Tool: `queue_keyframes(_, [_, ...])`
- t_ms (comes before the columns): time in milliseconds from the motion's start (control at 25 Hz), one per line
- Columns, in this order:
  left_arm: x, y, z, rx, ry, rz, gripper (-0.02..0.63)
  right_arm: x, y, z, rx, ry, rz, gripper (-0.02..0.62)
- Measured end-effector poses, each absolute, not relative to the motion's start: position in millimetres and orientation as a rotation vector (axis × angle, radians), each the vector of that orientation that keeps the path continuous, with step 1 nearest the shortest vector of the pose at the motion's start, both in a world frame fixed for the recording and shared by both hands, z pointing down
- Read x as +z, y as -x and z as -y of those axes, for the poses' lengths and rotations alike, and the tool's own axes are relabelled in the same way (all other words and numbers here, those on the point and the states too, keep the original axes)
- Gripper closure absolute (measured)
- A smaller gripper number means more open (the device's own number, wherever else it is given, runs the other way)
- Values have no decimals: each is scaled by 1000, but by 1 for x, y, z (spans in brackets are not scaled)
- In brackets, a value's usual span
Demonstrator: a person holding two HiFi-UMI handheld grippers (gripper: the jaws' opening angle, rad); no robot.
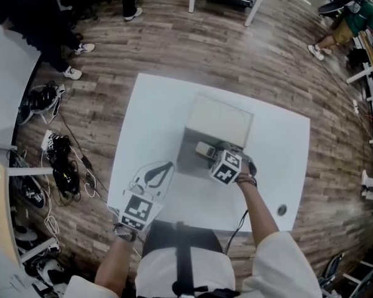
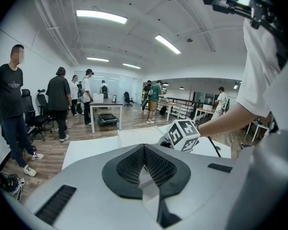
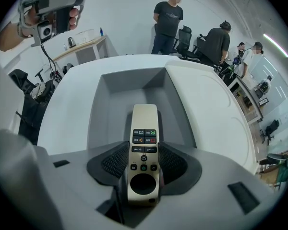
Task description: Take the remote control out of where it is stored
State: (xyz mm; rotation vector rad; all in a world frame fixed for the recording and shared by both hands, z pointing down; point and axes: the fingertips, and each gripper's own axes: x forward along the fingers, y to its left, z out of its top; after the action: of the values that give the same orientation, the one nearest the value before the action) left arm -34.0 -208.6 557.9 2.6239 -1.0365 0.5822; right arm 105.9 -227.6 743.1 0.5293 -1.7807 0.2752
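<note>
Champagne-gold and smooth-sided, the remote control (image 3: pixel 144 121) is lying face up on the floor of the open grey drawer (image 3: pixel 110 87), its length running toward twelve o'clock in the right gripper view. The right gripper (image 3: pixel 143 145) is pointing steeply down over it with its jaws standing wide. One pad is sitting at nine o'clock and the other at three o'clock of the remote's near end, and as I read it they are flanking the casing rather than clamping it.

The left gripper (image 2: pixel 144 146) is hanging at seven o'clock of the drawer in the head view, over the white table (image 1: pixel 149 104), with its jaws together on nothing.

The main risk is coming from where the pads are sitting.
- **Tipping:** they are lining up on one end only, so most of the remote is reaching out beyond them. A lift from there is likely to let the far end droop, pivot in the pads and knock the drawer's wall at twelve o'clock.
- **Slipping:** the glossy edges are offering little bite, so a light squeeze is inviting the remote to drop back in.
- **Uneven closing:** a lopsided close is likely to shove the remote sideways before the grip lands.
- **Loose drawer:** nothing is steadying it, so any snag is likely to drag it along.
</note>
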Motion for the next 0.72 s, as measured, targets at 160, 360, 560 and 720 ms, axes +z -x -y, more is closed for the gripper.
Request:
queue_keyframes(160, [555, 35, 206, 589, -2626, 1043, 607, 738, -110, 229, 267, -583, 1787, 411])
queue_keyframes(360, [550, 40, 208, 589, -2641, 1053, 607, 730, -118, 238, 286, -680, 1828, 411])
queue_keyframes(560, [540, 42, 209, 582, -2666, 1050, 607, 714, -120, 241, 273, -762, 1869, 411])
queue_keyframes(720, [533, 40, 208, 579, -2690, 1030, 607, 698, -121, 240, 257, -817, 1892, 411])
